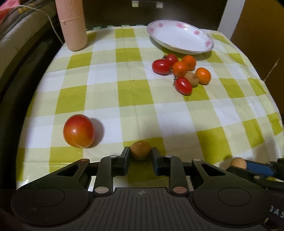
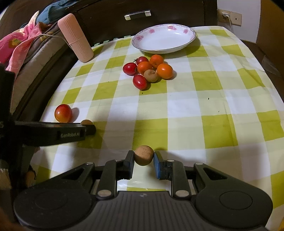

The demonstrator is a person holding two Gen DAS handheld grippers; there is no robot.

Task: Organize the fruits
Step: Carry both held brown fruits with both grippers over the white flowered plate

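My left gripper (image 1: 140, 150) is shut on a small brown round fruit (image 1: 141, 153) just above the green checked tablecloth (image 1: 124, 92). A large red tomato (image 1: 78, 131) lies to its left. My right gripper (image 2: 144, 153) is shut on a second brown fruit (image 2: 143, 156). In the right wrist view the left gripper (image 2: 88, 128) reaches in from the left with its brown fruit (image 2: 86, 122) beside the tomato (image 2: 63, 113). Further back lies a pile of small red tomatoes, oranges and one brown fruit (image 2: 148, 71). Behind the pile stands an empty white plate (image 2: 163, 38) with a pink flowered rim.
A tall pink ribbed cylinder (image 2: 75, 37) stands at the table's back left corner. Bedding and a cable (image 2: 21, 44) lie past the left edge. A dark drawer front (image 2: 137, 15) is behind the table. The tablecloth hangs over the rounded table edges.
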